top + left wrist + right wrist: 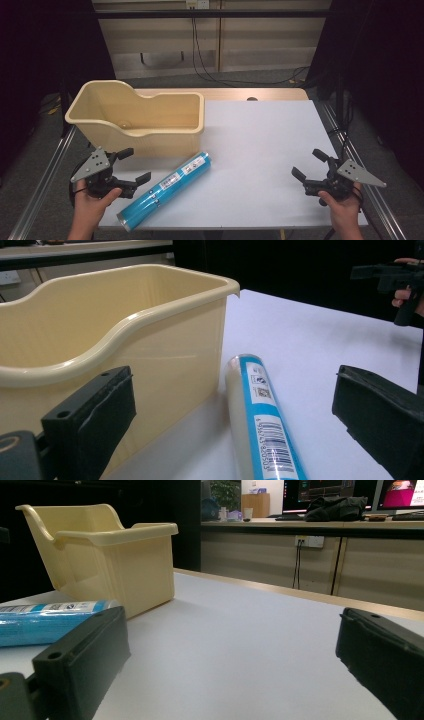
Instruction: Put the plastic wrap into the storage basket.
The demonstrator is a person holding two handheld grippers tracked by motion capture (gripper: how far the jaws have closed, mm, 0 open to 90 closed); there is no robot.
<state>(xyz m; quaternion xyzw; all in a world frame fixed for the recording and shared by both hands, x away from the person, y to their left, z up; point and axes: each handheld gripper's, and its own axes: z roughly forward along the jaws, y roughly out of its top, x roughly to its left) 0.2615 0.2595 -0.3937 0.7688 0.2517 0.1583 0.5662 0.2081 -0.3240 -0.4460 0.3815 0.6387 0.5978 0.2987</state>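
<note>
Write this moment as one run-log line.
left gripper: open, empty | right gripper: open, empty | blue cylindrical roll: lying beside cream plastic bin

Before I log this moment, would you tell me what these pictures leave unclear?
- Print on the blue roll: too small in the high view; its near end is cut off by the bottom edge in the left gripper view.
- Floor of the cream bin: hidden behind its own walls in both gripper views.
- Table underside: hidden.

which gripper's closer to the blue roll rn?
Left. The left gripper sits open right beside the blue roll, near its lower end. The right gripper, also open, is far across the white sheet.
</note>
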